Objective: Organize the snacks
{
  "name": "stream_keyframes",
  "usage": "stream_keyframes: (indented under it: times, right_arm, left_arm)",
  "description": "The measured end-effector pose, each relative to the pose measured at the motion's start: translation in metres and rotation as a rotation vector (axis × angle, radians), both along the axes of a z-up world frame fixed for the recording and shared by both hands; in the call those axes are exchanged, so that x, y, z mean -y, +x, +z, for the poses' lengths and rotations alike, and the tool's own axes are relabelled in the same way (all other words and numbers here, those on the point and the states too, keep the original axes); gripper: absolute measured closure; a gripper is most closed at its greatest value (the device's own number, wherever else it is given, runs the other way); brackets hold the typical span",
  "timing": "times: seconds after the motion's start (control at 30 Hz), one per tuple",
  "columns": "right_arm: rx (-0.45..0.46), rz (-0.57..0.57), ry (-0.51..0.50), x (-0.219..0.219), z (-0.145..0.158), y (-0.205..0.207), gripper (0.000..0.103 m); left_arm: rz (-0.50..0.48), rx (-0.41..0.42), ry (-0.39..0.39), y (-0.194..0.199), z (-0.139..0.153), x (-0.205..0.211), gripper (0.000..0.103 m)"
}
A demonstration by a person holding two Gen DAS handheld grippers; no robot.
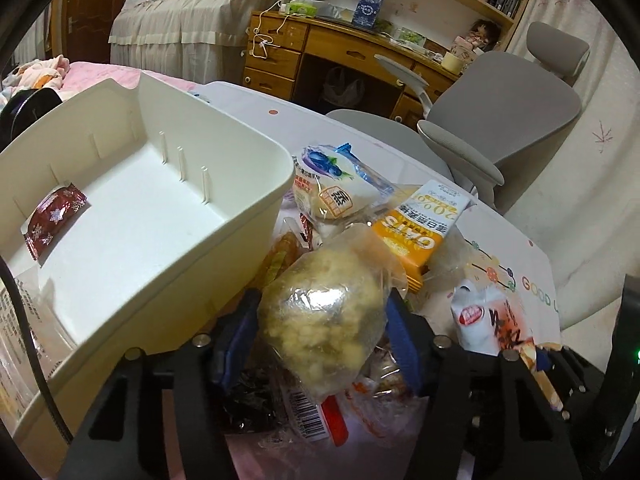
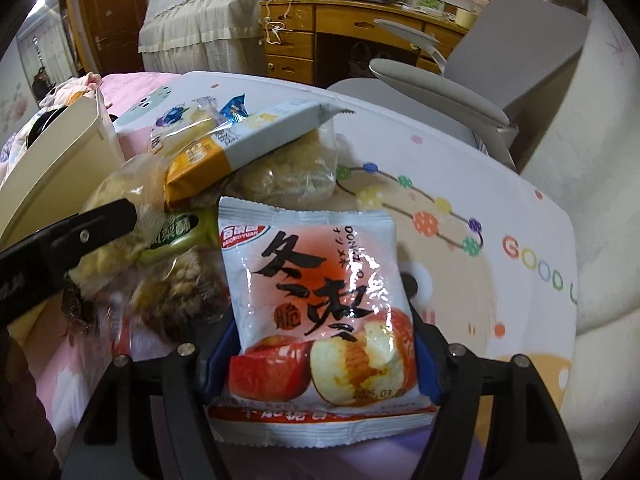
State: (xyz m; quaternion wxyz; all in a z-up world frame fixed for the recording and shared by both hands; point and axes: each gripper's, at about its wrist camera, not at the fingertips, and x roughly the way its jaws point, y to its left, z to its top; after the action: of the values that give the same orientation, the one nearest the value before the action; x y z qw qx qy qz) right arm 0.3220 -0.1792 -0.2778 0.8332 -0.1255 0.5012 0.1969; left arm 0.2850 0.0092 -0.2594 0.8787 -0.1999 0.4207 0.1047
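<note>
- We are mid-sort: both grippers have a snack in their grasp above the pile, and the cream bin (image 1: 168,216) beside it holds only one dark red snowflake-printed wrapper (image 1: 54,214) so far.
- Our left gripper (image 1: 320,316) has its blue pads closed around a clear bag of yellow crumbly pastry (image 1: 320,312), just beside the bin's near wall.
- Our right gripper (image 2: 320,344) is clamped on a white date-snack packet (image 2: 316,300), still low over the patterned tablecloth (image 2: 500,200).
- Next, we judge, each packet needs lifting over the bin's rim and releasing inside; the left is nearer, so it should go first.
- Readable writing: "OATS" and "20%" on the orange box (image 1: 420,224); "BAIQINGYUAN" (small, uncertain) and a date beginning "2025.03" on the right packet; "GOOD" on the cloth.
- The pile (image 2: 192,248) still holds several wrapped snacks.
</note>
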Motion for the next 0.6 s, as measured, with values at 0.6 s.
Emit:
stream_keyframes:
  times: [0.6]
  right_arm:
    - [-0.118,-0.036,-0.019,-0.01,0.008,-0.073,0.031]
  left_arm:
    - [-0.059,-0.025,0.012,-0.037,0.022,0.001,0.054]
